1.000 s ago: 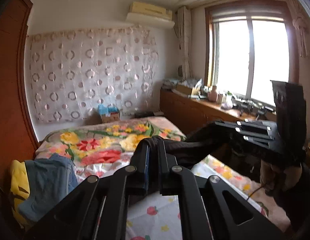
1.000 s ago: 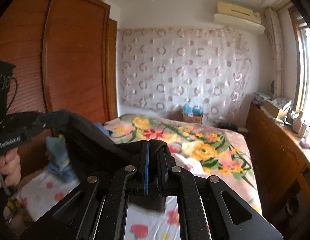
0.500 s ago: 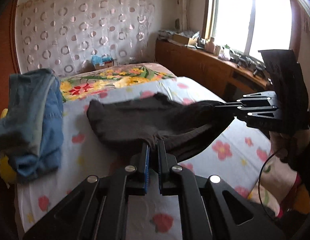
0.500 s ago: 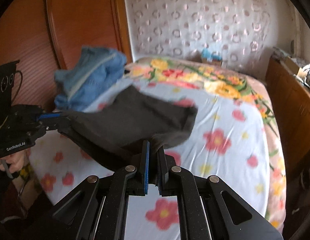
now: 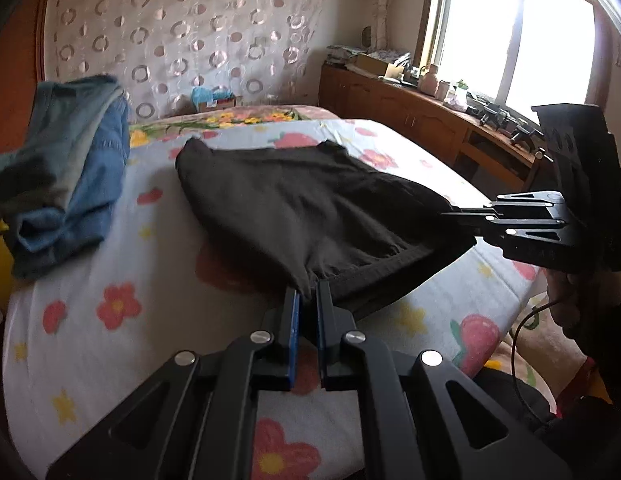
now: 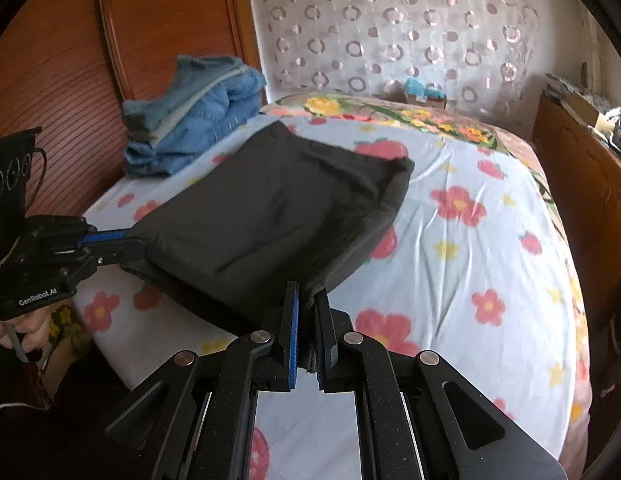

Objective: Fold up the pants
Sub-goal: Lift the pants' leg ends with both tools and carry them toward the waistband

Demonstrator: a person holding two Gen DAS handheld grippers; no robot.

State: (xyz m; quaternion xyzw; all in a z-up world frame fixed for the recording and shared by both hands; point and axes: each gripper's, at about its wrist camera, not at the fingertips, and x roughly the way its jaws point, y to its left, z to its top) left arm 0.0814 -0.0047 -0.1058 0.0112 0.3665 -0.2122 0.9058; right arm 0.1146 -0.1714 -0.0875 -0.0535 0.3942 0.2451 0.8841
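A pair of black pants is spread across the flowered bed sheet, far end resting on the bed, near edge held up. My left gripper is shut on the near left corner of the pants. My right gripper is shut on the near right corner of the pants. Each gripper shows in the other's view: the right gripper at the right, the left gripper at the left.
A pile of blue jeans lies at the bed's left side by the wooden wardrobe. A wooden sideboard with clutter runs under the window at the right. A small box sits at the bed's far end.
Both grippers have come down from high up toward the bed, laying the pants out flat. The far end of the pants now rests on the sheet.
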